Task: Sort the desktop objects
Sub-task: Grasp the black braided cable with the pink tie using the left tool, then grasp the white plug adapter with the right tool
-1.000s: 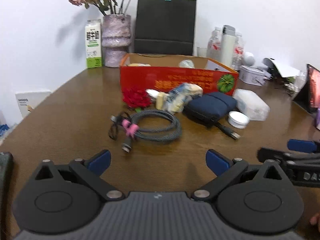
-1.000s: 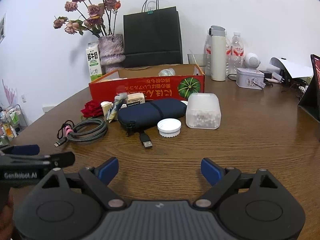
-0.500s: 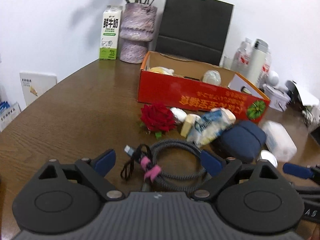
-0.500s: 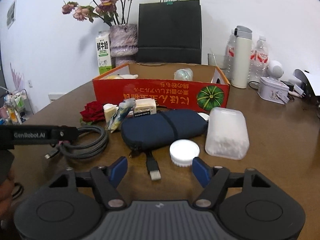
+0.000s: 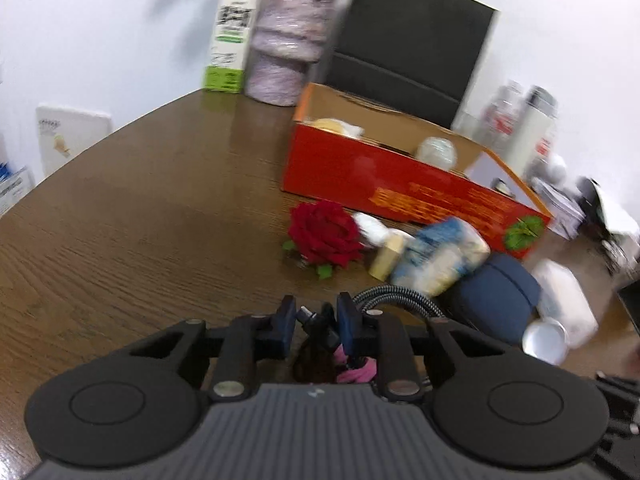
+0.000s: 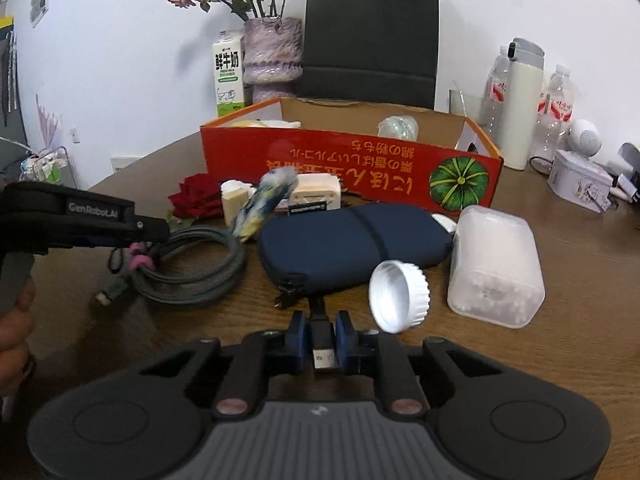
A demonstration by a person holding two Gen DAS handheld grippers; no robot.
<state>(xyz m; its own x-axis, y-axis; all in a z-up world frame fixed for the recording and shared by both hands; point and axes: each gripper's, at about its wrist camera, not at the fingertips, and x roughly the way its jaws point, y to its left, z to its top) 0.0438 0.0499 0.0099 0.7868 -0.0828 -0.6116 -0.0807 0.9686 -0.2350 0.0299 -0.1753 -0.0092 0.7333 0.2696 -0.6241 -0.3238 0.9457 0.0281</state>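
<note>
My left gripper (image 5: pixel 313 326) is shut on the coiled grey braided cable (image 5: pixel 400 300) at its pink tie; the coil also shows in the right wrist view (image 6: pixel 192 272), under the left gripper (image 6: pixel 154 230). My right gripper (image 6: pixel 322 342) is shut on the USB plug (image 6: pixel 321 346) of the cord that comes out of the navy zip pouch (image 6: pixel 352 244). A white lid (image 6: pixel 398 298) stands tilted on edge just right of my right gripper. The red cardboard box (image 6: pixel 352 168) stands open behind the pile.
A red rose (image 5: pixel 322 236), a blue-white packet (image 5: pixel 438 258), a white charger (image 6: pixel 316 196) and a clear cotton-swab tub (image 6: pixel 494 276) lie before the box. Behind stand a vase (image 6: pixel 272 56), milk carton (image 6: pixel 228 76), black bag (image 6: pixel 370 36), bottles (image 6: pixel 520 100) and a tin (image 6: pixel 578 180).
Both grippers moved forward and closed: the left onto the coiled cable, the right onto the USB plug. The white lid has tipped up on its edge.
</note>
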